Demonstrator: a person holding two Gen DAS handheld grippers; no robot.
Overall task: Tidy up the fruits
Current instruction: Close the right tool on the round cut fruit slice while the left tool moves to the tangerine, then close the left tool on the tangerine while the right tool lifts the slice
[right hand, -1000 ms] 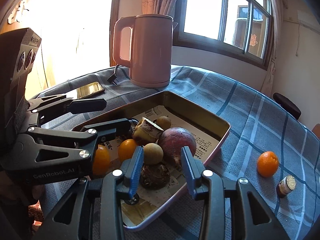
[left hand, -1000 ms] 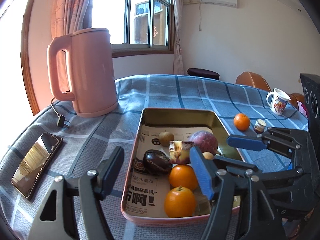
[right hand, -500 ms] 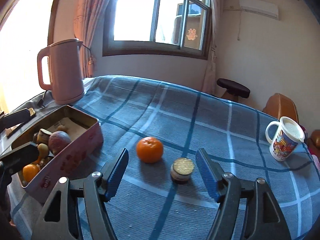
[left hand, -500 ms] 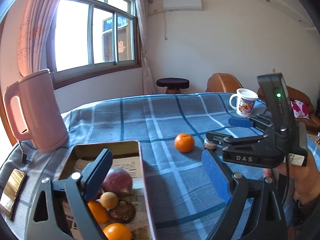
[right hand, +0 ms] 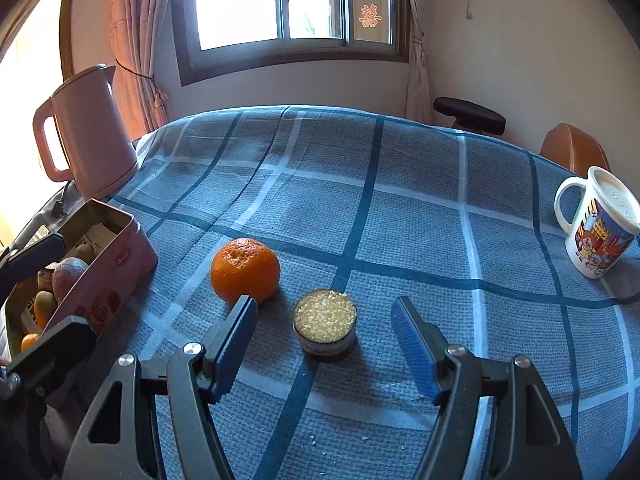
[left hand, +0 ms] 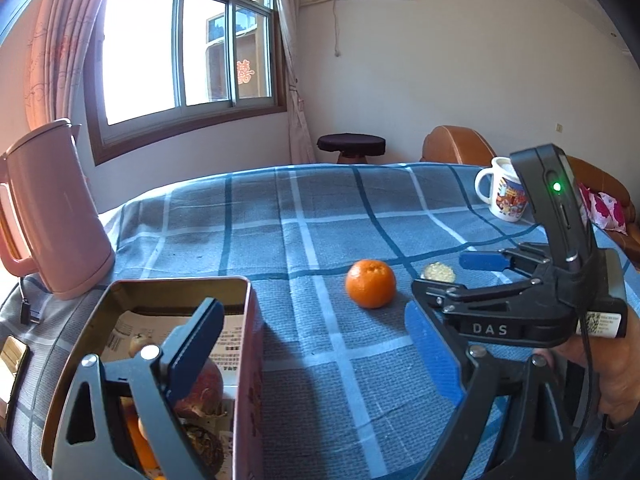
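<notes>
A loose orange lies on the blue checked tablecloth, also in the left wrist view. A pink metal tin holds several fruits, among them a reddish one; it shows at the left of the right wrist view. My right gripper is open and empty, low over the cloth, its jaws either side of a small round jar, its left finger just in front of the orange. My left gripper is open and empty, its left finger over the tin.
A pink kettle stands at the far left, with a phone by the table edge. A printed white mug stands at the right. A stool and a brown chair stand beyond the table.
Both grippers have swung right, away from the tin and toward the loose orange. The right gripper has opened wider and moved closer to the orange and the jar.
</notes>
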